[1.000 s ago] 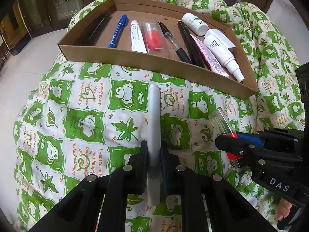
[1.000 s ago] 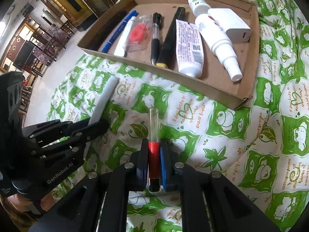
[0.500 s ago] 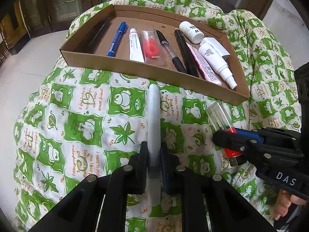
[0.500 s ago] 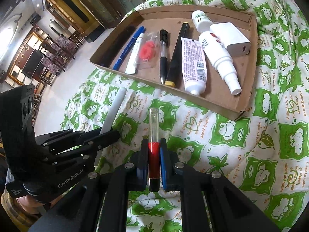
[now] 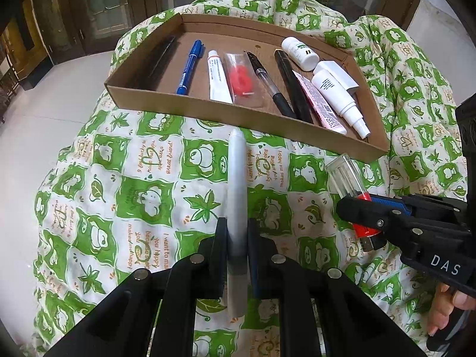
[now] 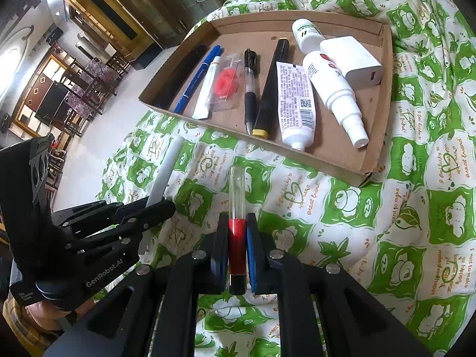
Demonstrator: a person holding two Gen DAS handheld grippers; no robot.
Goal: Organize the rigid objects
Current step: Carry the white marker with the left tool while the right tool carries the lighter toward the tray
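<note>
Pen: white pen (image 5: 236,184) clamped between the pads of the left gripper (image 5: 236,247), jaws nearly closed on its barrel. Long axis runs straight along the fingers; rounded tip points at the near wall of the cardboard tray (image 5: 238,116), stopping just short of it. Held above the cloth.
Tube: clear tube with red base (image 6: 237,214) pinched in the right gripper (image 6: 237,247), jaws closed on the red section. Long axis along the fingers, clear end toward the tray's near wall, dark end back toward the camera. Also off the cloth, near the tray but apart from it.
Tray contents, left to right from its left wall: black pen (image 5: 162,56), blue marker (image 5: 190,65), small white tube (image 5: 218,80), clear packet with red part (image 5: 244,80), clear-barrel pen (image 5: 269,84), black marker with yellow end (image 6: 270,89), flat white tube with barcode (image 6: 296,107), white spray bottle (image 6: 334,98), small white bottle (image 6: 305,34), white charger block (image 6: 351,61). All lie roughly parallel, long axes front to back.
Writing: "DAS" on the right gripper body, "GenRobot.AI" on the left gripper body. Tube and bottle print too small to read.
Cloth: green-and-white frog print cloth (image 6: 416,223) under the tray; readable phrases "I want to make you happy", "great friend".
Person: fingers (image 5: 446,309) on the right gripper handle, right of the tray.
</note>
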